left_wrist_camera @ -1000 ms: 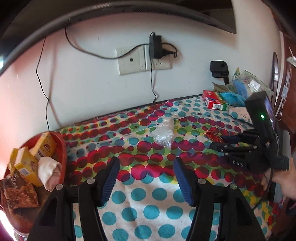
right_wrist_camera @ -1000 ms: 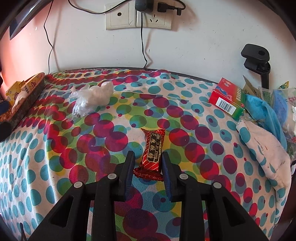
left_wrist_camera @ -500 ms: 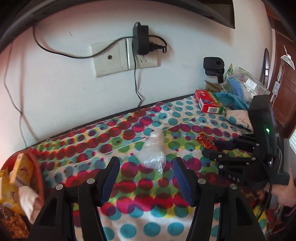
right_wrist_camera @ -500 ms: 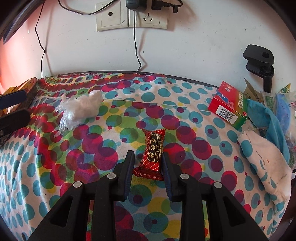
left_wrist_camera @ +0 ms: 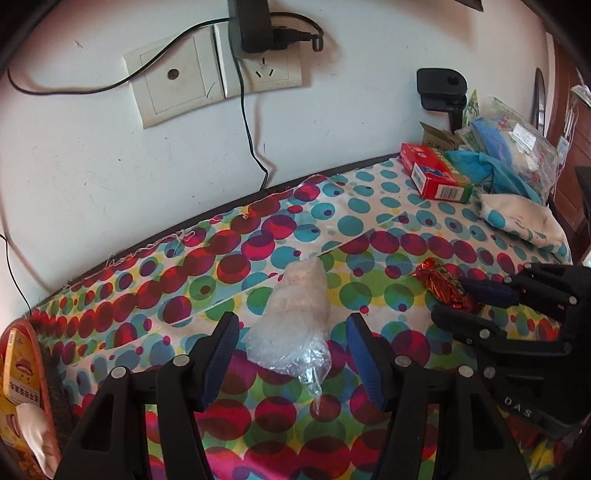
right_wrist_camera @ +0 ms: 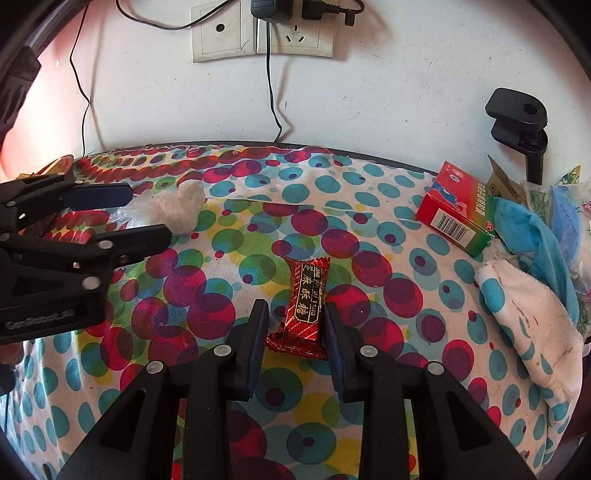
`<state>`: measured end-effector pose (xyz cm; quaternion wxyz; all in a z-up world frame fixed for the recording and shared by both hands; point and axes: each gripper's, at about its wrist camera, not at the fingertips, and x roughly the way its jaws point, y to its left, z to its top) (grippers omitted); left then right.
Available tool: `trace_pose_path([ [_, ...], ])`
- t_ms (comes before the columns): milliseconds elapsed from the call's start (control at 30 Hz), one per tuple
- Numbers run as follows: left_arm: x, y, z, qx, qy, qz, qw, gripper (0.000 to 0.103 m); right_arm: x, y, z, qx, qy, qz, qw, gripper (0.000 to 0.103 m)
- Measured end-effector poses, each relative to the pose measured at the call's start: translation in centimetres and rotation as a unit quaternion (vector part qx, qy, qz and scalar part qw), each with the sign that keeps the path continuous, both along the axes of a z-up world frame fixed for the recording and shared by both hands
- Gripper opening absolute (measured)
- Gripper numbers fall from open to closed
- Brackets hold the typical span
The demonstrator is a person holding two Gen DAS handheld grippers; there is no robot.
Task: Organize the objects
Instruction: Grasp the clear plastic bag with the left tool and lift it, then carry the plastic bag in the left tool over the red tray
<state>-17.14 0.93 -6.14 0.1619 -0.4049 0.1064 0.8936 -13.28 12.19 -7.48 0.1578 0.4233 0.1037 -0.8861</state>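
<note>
A clear plastic bag of white stuff lies on the dotted tablecloth between the fingers of my left gripper, which is open around its near end. The bag also shows in the right wrist view. A red candy bar lies between the fingers of my right gripper, which is open with its jaws close on either side of the bar's near end. The bar and right gripper also show in the left wrist view. The left gripper shows in the right wrist view.
A red basket with yellow snack boxes stands at the left edge. A red and green box, blue cloth, white cloth and bags sit at the right. A black clamp and wall sockets with cables are behind.
My left gripper has moved right and forward from the basket side, and the plastic bag now lies between its fingers. My right gripper has stayed around the candy bar.
</note>
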Motion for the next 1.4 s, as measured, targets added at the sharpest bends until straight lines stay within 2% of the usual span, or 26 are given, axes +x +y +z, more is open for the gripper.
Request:
trace_pose_path([
  [200, -0.3, 0.1, -1.0, -0.001, -0.007, 0.021, 0.9998, 0.061, 0.0, 0.0, 0.0, 0.0, 0.0, -0.001, 1.0, 0.028],
  [233, -0.2, 0.1, -1.2, -0.004, -0.005, 0.022, 0.9997, 0.058, 0.0, 0.0, 0.0, 0.0, 0.0, -0.001, 1.0, 0.028],
  [267, -0.1, 0.1, -1.2, -0.005, -0.002, 0.023, 0.9997, 0.046, 0.0, 0.0, 0.0, 0.001, 0.0, -0.001, 1.0, 0.028],
  [300, -0.1, 0.1, -1.4, -0.001, -0.004, 0.021, 0.9998, 0.04, 0.0, 0.0, 0.0, 0.001, 0.001, -0.001, 1.0, 0.028],
  [400, 0.0, 0.0, -1.8, 0.004, -0.007, 0.024, 0.9997, 0.035, 0.0, 0.0, 0.0, 0.001, 0.001, -0.002, 1.0, 0.028],
  [600, 0.0, -0.5, -1.7, 0.016, -0.007, 0.031, 0.9994, 0.035, 0.0, 0.0, 0.0, 0.002, 0.001, -0.004, 1.0, 0.028],
  [867, 0.9, -1.9, -0.4, 0.035, 0.034, 0.065, 0.9967, 0.035, 0.1, -0.1, 0.0, 0.003, 0.001, -0.006, 1.0, 0.03],
  [1133, 1.6, -2.2, 0.0, 0.024, 0.057, 0.084, 0.9945, 0.035, 0.0, -0.2, 0.0, 0.003, 0.001, -0.008, 1.0, 0.032],
  [1400, 2.0, -3.9, -0.2, 0.046, 0.035, 0.096, 0.9937, 0.034, 0.0, -0.2, -0.1, 0.004, 0.002, -0.011, 1.0, 0.034],
])
